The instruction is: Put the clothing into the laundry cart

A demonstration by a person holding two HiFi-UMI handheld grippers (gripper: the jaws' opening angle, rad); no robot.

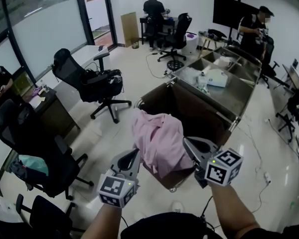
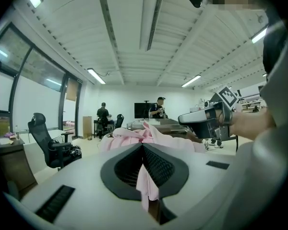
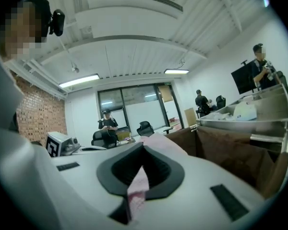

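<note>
A pink garment [image 1: 158, 139] hangs between my two grippers, right at the near corner of the brown laundry cart [image 1: 189, 111]. My left gripper [image 1: 135, 154] is shut on the garment's left edge; pink cloth [image 2: 145, 178] runs down between its dark pads. The right gripper [image 1: 188, 142] is shut on the garment's right side, with a strip of pink cloth [image 3: 137, 190] pinched between its pads. The garment bunches above both jaws, and its lower part drapes over the cart's near rim. The cart's brown wall [image 3: 230, 152] shows close on the right in the right gripper view.
A black office chair [image 1: 89, 81] stands left of the cart, with more chairs [image 1: 32, 143] at the near left. A steel table [image 1: 224, 78] with bins lies beyond the cart. People stand at the back [image 1: 153, 9] and far right [image 1: 254, 26]; cables cross the floor.
</note>
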